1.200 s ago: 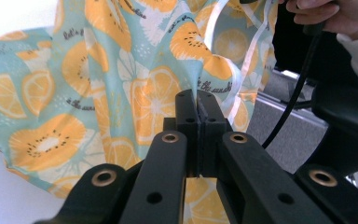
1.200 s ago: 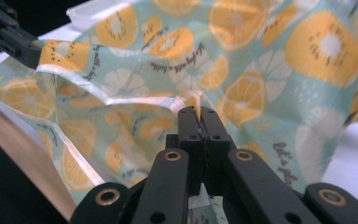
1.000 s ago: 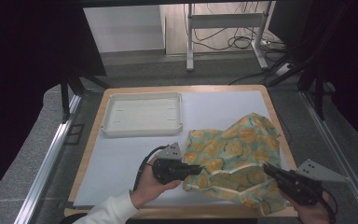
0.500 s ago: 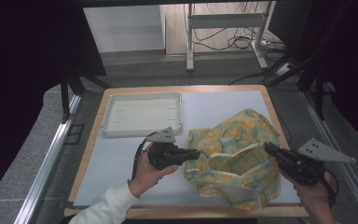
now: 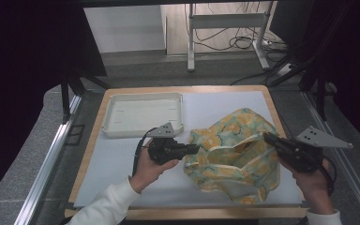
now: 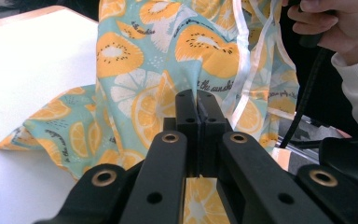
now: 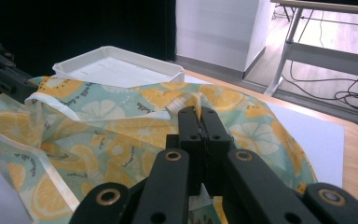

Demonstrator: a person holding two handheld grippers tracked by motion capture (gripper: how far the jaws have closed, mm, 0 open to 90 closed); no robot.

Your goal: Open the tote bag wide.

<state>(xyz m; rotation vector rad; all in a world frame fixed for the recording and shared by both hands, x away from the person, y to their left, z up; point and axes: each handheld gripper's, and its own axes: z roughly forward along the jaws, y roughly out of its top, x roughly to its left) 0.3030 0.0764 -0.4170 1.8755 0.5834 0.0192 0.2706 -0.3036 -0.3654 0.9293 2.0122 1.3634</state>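
Two hands at the near edge of the tabletop (image 5: pixel 122 159), each with a gripper. Left hand (image 5: pixel 151 165) in a white sleeve, around the left gripper (image 5: pixel 193 149); fingers pressed together on the left edge of the printed cloth (image 5: pixel 234 154), a fold of it pinched between them, as seen in the left gripper view (image 6: pixel 196 100). Right hand (image 5: pixel 311 180) at the right, around the right gripper (image 5: pixel 268 138); fingers also closed on the cloth, at a white-trimmed hem near its right side (image 7: pixel 199 114). Cloth pale green with orange slices and small lettering, raised and stretched between both grips, lower part resting crumpled on the white surface near the front edge. Farther back, left of the middle, a white shallow tray (image 5: pixel 143 115), apart from the cloth. Beyond the tabletop, a grey floor with a metal frame (image 5: pixel 225 33) and cables (image 5: pixel 234 44).
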